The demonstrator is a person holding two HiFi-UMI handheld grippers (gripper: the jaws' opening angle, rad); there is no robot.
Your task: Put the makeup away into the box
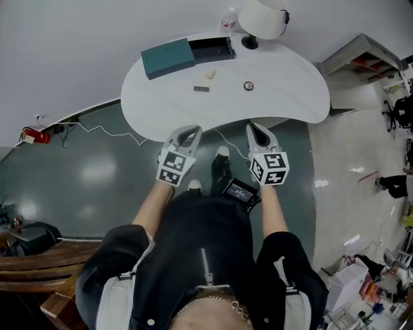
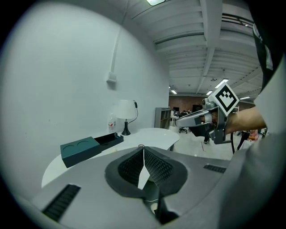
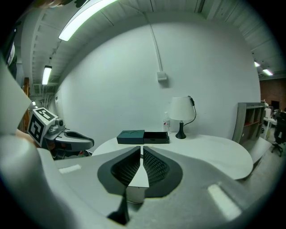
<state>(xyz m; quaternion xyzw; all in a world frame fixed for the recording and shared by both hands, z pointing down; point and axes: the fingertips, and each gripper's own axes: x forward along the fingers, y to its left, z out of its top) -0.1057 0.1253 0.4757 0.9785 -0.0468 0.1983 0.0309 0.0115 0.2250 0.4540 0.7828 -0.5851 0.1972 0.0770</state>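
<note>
Two pairs of tongs, both clenched on nothing, pads pressed together.

From the head view, far left: a red object [image 1: 29, 135] and a white cable [image 1: 110, 132] lie on the dark floor by the wall.

The left tongs [image 1: 191, 131] hang over the floor, short of the near edge of the white curved bench [image 1: 290, 97].

At the bench's far left corner we note the teal box [image 1: 168, 58]. Its top shows two round recesses in the left gripper view. A black open tray [image 1: 213, 47] touches its right end.

The makeup lies out on the bench top, apart from the box:
- a cream piece [image 1: 210, 74], just in front of the tray
- a dark stick [image 1: 202, 88], nearer us
- a round compact [image 1: 248, 86], to the right of both

Behind the tray stand a clear bottle [image 1: 228, 19] and a white-shaded lamp [image 1: 261, 18].

The right tongs [image 1: 256, 129] sit level with the left, also short of the bench edge. One of the person's shoes [image 1: 222, 155] shows below, between the two pairs.

Bare bench top lies between the tongs and the makeup.

Far right: a grey shelf unit [image 1: 361, 61] on the pale floor.
</note>
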